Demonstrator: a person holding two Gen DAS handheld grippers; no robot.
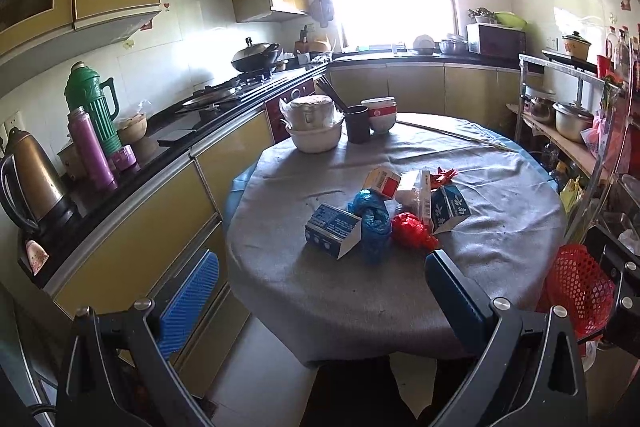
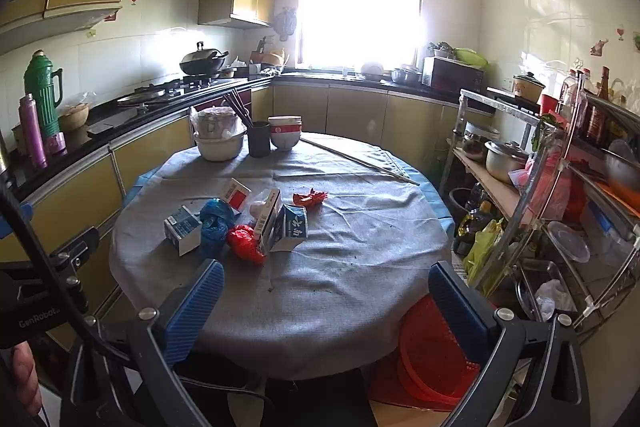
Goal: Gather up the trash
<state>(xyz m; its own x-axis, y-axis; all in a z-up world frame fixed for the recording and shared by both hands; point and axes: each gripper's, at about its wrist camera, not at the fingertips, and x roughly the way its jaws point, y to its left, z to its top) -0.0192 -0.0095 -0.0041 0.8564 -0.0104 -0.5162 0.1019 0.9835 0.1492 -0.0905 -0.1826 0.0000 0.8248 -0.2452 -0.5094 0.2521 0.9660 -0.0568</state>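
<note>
Claws first: I have my left claw (image 1: 320,291) and right claw (image 2: 326,297) both spread wide and empty, short of the counter (image 2: 320,291). Trash sits mid-cloth, blue carton (image 2: 183,229), red bag (image 2: 246,243), milk carton (image 2: 290,227), clustered for easy picking; red basket (image 2: 434,351) waits below.

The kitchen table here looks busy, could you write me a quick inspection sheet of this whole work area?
Surface: round table under a wrinkled grey cloth, crumbs scattered on it.
Job's things: blue cartons, blue bag, red bag, red wrapper, red-and-white box, clustered mid-table; red basket on the floor to the right.
Clutter: bowls, lidded pot, chopstick cup at the far edge.
Grippers: left gripper and right gripper both short of the trash, jaws wide, empty.
Cables: one black cable by the left gripper.
Surroundings: stove with wok, green flask, crowded shelf rack.
</note>
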